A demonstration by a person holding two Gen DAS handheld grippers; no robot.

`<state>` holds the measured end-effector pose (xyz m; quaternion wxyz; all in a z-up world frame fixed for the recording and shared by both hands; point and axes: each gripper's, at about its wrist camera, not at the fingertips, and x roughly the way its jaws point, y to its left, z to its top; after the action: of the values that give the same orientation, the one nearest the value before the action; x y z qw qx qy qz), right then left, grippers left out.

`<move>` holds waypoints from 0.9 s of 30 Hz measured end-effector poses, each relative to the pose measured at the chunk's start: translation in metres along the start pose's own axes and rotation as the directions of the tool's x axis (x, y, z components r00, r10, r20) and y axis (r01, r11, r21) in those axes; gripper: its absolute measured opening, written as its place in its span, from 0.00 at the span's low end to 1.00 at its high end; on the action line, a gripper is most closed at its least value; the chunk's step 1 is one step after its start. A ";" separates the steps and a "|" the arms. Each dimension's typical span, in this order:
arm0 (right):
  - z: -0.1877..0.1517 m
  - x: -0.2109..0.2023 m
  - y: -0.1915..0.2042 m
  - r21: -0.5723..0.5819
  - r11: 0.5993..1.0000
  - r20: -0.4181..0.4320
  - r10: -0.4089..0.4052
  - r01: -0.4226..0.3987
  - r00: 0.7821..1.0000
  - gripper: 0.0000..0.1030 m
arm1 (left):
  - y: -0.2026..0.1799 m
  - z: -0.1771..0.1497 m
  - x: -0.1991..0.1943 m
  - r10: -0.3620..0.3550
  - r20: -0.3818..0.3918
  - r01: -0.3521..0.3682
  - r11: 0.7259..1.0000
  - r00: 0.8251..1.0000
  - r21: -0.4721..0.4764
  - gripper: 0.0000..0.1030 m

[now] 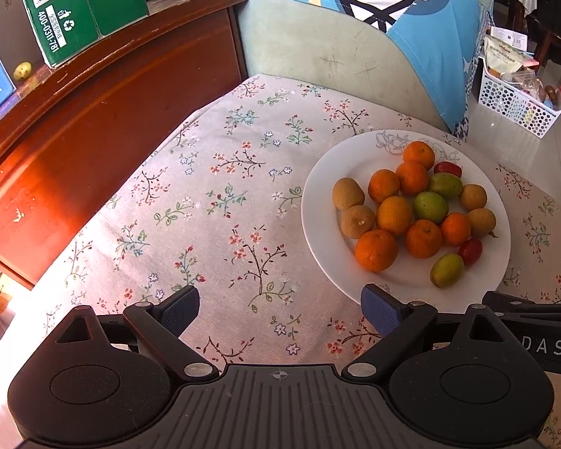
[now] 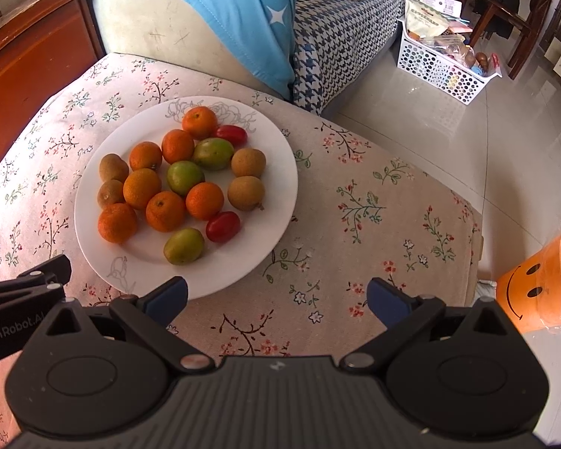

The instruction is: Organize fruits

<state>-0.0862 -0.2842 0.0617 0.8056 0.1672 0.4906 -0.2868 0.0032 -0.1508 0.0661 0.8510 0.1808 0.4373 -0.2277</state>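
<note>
A white plate [image 1: 321,220] [image 2: 273,172] on the floral tablecloth holds a pile of small fruit: several orange mandarins [image 1: 376,250] [image 2: 164,211], brown longans [image 1: 348,194] [image 2: 246,193], green fruits [image 1: 430,207] [image 2: 185,177] and red cherry tomatoes [image 1: 470,251] [image 2: 223,226]. My left gripper [image 1: 280,308] hovers open over bare cloth just left of the plate's near rim, nothing between its blue pads. My right gripper [image 2: 276,299] also stands open, its left pad over the plate's near rim, holding nothing. Each gripper's side shows at the edge of the other's view.
A red-brown wooden cabinet [image 1: 93,112] with a green carton [image 1: 78,3] stands left of the table. A pale sofa with a blue cushion [image 1: 430,37] lies behind. On the tiled floor sit a white perforated basket [image 2: 441,63] and an orange smiley bucket [image 2: 531,284].
</note>
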 end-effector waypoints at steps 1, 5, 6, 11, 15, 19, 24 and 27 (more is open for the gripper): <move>0.000 0.000 0.000 -0.001 1.000 0.001 -0.001 0.001 1.000 0.99 | 0.000 0.000 0.000 0.000 -0.001 0.000 1.000 1.000 0.000 0.92; -0.001 0.000 0.001 -0.008 1.000 0.005 0.000 0.000 1.000 0.99 | 0.000 0.000 0.000 0.004 -0.003 -0.004 1.000 1.000 0.000 0.92; -0.001 0.000 0.002 -0.008 1.000 0.004 0.000 0.000 1.000 0.99 | 0.000 -0.001 0.000 0.007 -0.003 -0.007 1.000 1.000 0.001 0.92; -0.003 0.001 0.005 -0.019 1.000 0.005 0.009 -0.009 1.000 0.99 | 0.001 -0.003 0.000 0.023 -0.009 -0.023 1.000 1.000 0.006 0.92; -0.004 0.000 0.008 -0.032 0.999 0.009 0.014 -0.014 1.000 0.99 | 0.003 -0.005 0.000 0.033 -0.012 -0.033 0.999 0.999 0.004 0.92; -0.006 -0.002 0.010 -0.045 0.999 0.016 0.024 -0.023 1.000 0.99 | 0.005 -0.007 -0.003 0.041 -0.009 -0.041 0.999 0.999 0.006 0.92; -0.011 -0.004 0.014 -0.051 0.997 0.017 0.054 -0.053 0.998 0.99 | 0.010 -0.012 -0.009 0.064 -0.005 -0.064 0.998 0.998 0.016 0.92; -0.016 -0.006 0.018 -0.059 0.996 0.015 0.071 -0.070 0.997 0.99 | 0.014 -0.017 -0.013 0.076 -0.002 -0.076 0.997 0.997 0.019 0.92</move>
<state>-0.0882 -0.2599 0.0592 0.8239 0.1583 0.4859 -0.2450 -0.0067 -0.1276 0.0689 0.8567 0.2057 0.4291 -0.1988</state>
